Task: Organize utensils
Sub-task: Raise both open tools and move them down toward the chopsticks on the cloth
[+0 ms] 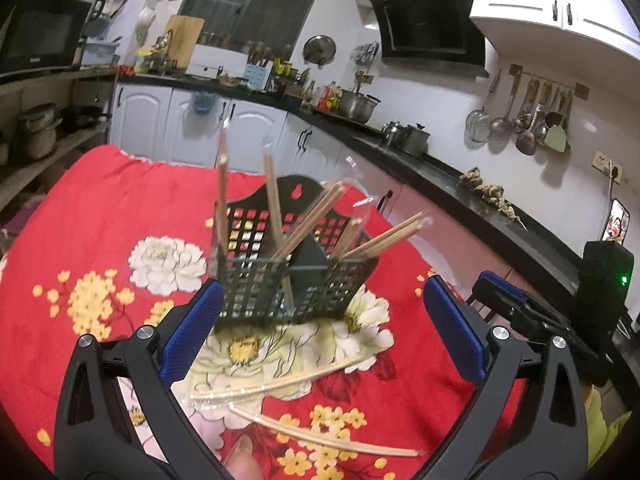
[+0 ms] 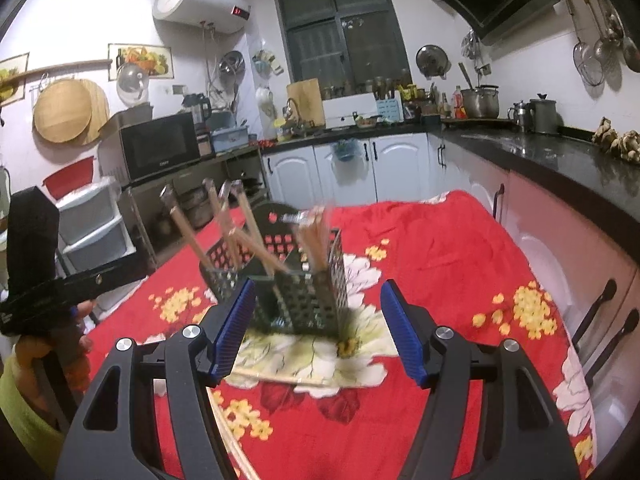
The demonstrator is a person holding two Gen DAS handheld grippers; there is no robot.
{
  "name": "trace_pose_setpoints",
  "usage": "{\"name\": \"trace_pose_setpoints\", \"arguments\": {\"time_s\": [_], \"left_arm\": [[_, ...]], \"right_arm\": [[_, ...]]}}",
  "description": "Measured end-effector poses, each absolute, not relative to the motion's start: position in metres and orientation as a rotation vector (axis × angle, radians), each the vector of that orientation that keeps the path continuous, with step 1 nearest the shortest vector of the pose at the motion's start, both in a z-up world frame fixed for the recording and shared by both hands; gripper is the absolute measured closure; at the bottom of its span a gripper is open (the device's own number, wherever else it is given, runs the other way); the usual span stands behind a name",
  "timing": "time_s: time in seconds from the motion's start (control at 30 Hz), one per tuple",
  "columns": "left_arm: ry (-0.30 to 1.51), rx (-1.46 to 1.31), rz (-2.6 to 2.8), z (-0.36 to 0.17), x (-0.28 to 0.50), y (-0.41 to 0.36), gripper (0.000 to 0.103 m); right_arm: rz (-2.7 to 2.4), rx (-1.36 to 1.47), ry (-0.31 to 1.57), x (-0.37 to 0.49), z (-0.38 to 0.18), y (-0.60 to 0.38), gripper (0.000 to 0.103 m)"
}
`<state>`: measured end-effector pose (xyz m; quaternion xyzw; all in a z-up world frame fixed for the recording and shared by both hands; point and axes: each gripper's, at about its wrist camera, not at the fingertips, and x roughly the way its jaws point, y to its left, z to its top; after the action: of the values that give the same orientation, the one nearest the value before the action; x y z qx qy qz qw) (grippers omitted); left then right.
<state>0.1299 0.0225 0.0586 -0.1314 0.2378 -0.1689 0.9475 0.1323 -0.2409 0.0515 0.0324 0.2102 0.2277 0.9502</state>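
A black mesh utensil holder (image 1: 256,284) stands on the red flowered cloth, with several wrapped wooden chopsticks (image 1: 308,220) leaning out of its two compartments. Two more wrapped pairs lie flat on the cloth in front of it: one (image 1: 288,380) close to the holder, the other (image 1: 320,436) nearer the camera. My left gripper (image 1: 324,330) is wide open just short of the holder, above the loose pairs, with nothing between its pads. In the right wrist view, the right gripper (image 2: 318,330) is also open and empty before the holder (image 2: 304,300), over a loose pair (image 2: 280,378).
The cloth-covered table (image 2: 440,248) sits in a kitchen, with a black countertop (image 2: 540,152) and white cabinets to the right and behind. A hand holds the left gripper (image 2: 60,292) at the left edge of the right wrist view. Shelves with a microwave (image 2: 160,146) stand at the left.
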Motion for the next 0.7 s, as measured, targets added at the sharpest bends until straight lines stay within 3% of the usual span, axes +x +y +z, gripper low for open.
{"name": "trace_pose_setpoints", "arguments": {"time_s": [0.7], "left_arm": [[0.647,-0.259,-0.227,0.003,0.122,0.058,0.011]], "right_arm": [[0.539,-0.081,0.579,0.106,-0.001,-0.225,0.038]]}}
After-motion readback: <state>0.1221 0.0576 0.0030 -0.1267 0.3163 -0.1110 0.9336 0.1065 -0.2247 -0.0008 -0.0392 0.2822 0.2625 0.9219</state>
